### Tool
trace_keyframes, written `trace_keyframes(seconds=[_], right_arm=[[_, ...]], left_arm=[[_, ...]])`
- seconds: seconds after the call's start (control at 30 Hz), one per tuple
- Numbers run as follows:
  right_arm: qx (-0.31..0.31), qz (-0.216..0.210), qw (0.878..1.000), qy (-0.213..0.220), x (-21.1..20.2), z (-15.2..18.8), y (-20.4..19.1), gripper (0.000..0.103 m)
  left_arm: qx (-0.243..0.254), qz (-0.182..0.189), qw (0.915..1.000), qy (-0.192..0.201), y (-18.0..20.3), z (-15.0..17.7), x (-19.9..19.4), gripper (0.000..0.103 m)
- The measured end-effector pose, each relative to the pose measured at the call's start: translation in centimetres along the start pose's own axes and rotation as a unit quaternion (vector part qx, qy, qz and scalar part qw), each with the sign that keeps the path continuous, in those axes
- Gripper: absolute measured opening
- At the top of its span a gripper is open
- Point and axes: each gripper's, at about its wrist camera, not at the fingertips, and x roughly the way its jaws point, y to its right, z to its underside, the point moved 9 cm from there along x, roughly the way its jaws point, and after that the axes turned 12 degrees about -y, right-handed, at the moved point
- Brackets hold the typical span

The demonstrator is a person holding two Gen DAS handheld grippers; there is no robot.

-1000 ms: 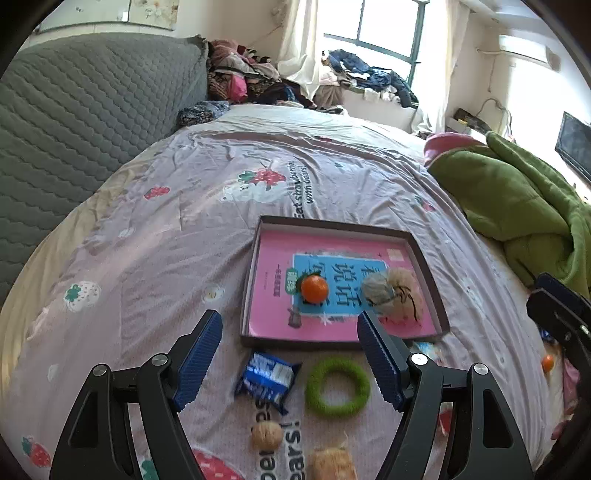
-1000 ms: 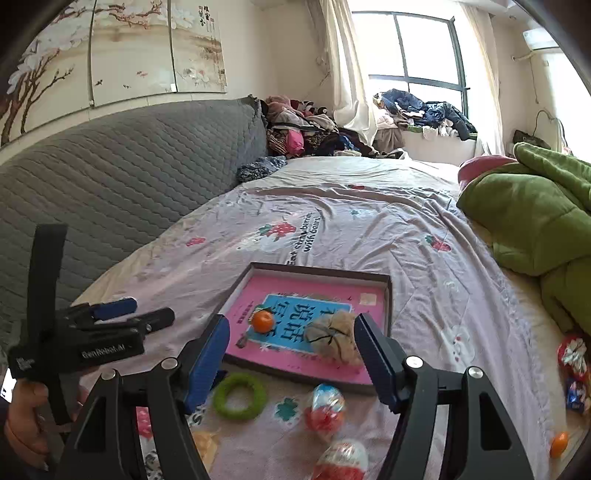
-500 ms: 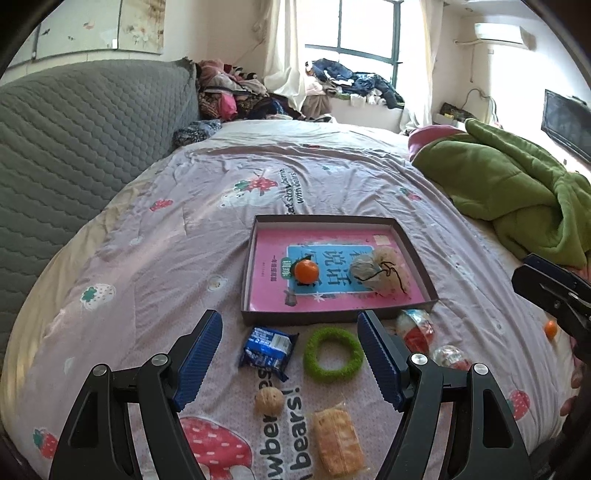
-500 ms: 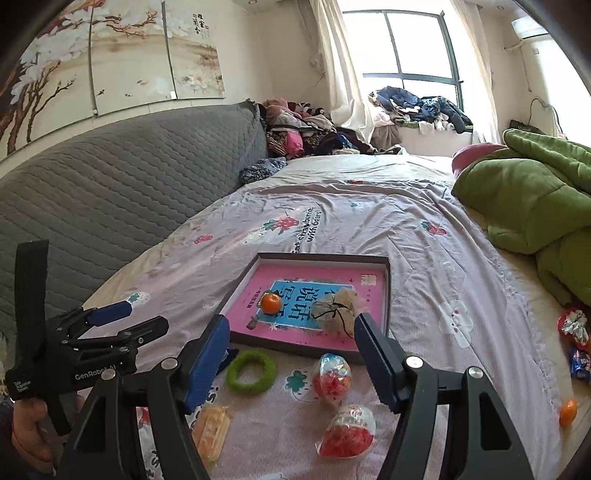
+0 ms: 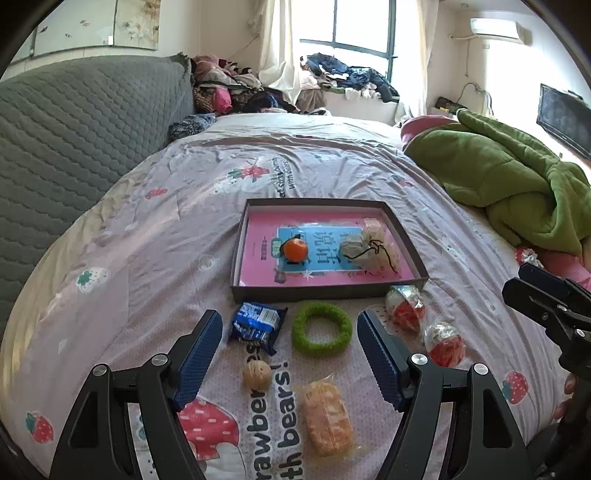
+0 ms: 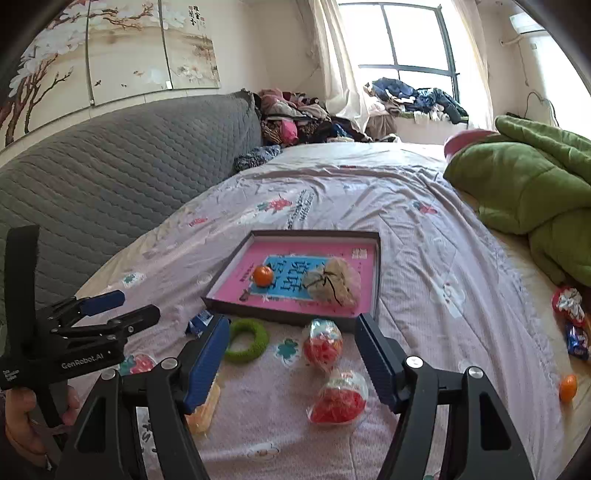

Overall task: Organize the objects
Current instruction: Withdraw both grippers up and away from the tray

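I have both tongs, left (image 5: 290, 363) and right (image 6: 291, 360), spread wide and empty above the bed (image 5: 155, 258). The tray (image 5: 238, 254) holds an orange ball (image 5: 295, 249); the green ring (image 5: 321, 333), blue packet (image 5: 256, 326) and two foil eggs (image 6: 322, 345) lie just before it.

Sunlit window (image 5: 364, 33), grey quilted headboard (image 5: 85, 122), wall panels (image 6: 110, 48), air conditioner (image 5: 496, 29).

Black claw (image 5: 290, 354) frames, blue ribbed pads (image 5: 199, 354), silver screws, white "GenRobot.AI" lettering
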Motion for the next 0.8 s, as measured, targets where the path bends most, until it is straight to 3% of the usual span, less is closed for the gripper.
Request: trace_keyframes(seconds=[0.8], right_arm=[[0.004, 0.013, 0.999, -0.030, 1.6, 2.3, 0.6, 0.069]], left_arm=[[0.003, -0.004, 0.9995, -0.033, 0.0, 3.1, 2.4, 0.077]])
